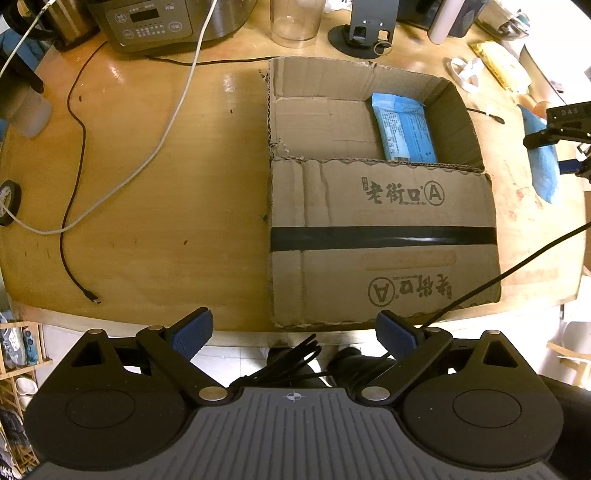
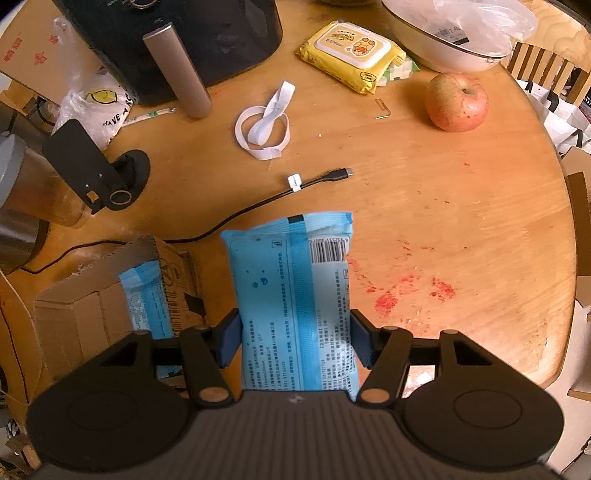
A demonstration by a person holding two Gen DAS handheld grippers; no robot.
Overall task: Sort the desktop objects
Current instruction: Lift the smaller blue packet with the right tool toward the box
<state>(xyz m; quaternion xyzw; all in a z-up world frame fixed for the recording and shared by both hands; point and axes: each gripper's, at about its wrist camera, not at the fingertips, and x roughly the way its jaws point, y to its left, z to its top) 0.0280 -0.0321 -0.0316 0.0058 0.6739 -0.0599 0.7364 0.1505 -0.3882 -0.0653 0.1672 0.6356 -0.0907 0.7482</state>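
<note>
An open cardboard box [image 1: 380,206] lies on the wooden table, with one blue packet [image 1: 404,129] inside at its far right. My left gripper [image 1: 293,332] is open and empty, just off the table's near edge in front of the box. My right gripper [image 2: 293,338] is shut on a second blue packet [image 2: 291,291] and holds it above the table, to the right of the box [image 2: 110,295]. The same held packet [image 1: 541,162] and right gripper [image 1: 554,133] show at the right edge of the left wrist view.
A black USB cable [image 2: 317,181], a white elastic band [image 2: 266,125], a yellow wipes pack [image 2: 354,55], an apple [image 2: 456,101], a white bowl [image 2: 443,44] and a black appliance [image 2: 177,44] lie beyond. A rice cooker [image 1: 159,22], a clear cup [image 1: 295,22] and loose cables [image 1: 74,147] are at the left.
</note>
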